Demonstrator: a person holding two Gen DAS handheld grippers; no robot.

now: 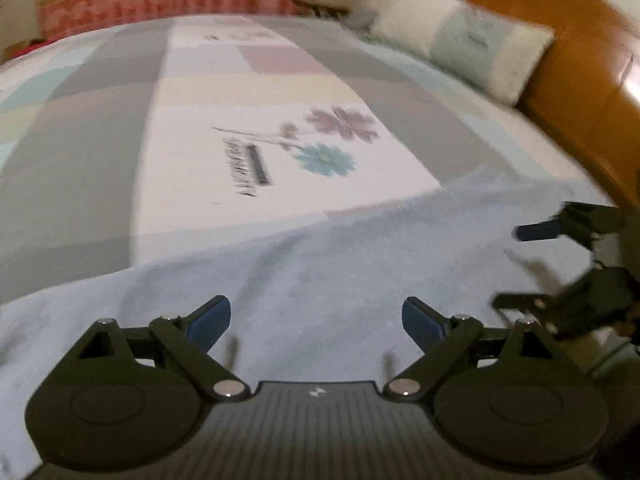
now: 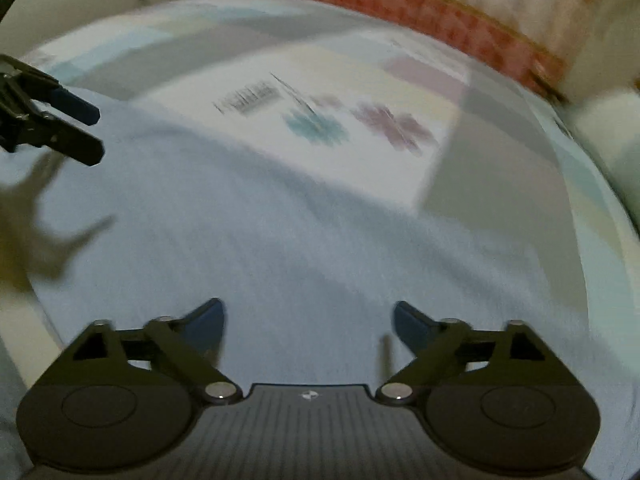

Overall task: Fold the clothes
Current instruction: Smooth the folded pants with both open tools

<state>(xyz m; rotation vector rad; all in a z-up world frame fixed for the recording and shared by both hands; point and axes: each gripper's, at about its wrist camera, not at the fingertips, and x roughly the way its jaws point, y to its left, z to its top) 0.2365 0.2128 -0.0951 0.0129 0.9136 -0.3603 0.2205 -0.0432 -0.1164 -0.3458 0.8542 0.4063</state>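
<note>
Both grippers open above a pale blue garment on a bed

Currently, two wrist cameras look down and forward over a made bed. A pale blue garment (image 1: 320, 264) lies spread across the near part of the bedspread (image 1: 100, 140), which is printed in grey, white and pastel blocks with two flowers and some lettering in the middle. A pillow (image 1: 460, 36) leans against a wooden headboard (image 1: 580, 80) on the right of the left camera's view.

The left gripper (image 1: 316, 318) hangs above the cloth with its blue-padded jaws spread wide and nothing between them. The right gripper (image 2: 308, 320) is the same: jaws fully apart, empty, only blue fabric visible in the gap. Each gripper also shows at the edge of the other camera's view, so they are near each other, side by side over the garment. Both pictures are smeared by motion.

The garment looks like soft, light knit cloth. It should be limp, drape and wrinkle easily, and drag or bunch if pulled across the bedspread. It is neither fragile nor slippery. The best hold is probably a pinch on an edge or corner, one gripper at each end of the same side, so the layer lifts evenly. The far edge (image 1: 360, 204), running diagonally across the bedspread, is the clearest one to aim for.
</note>
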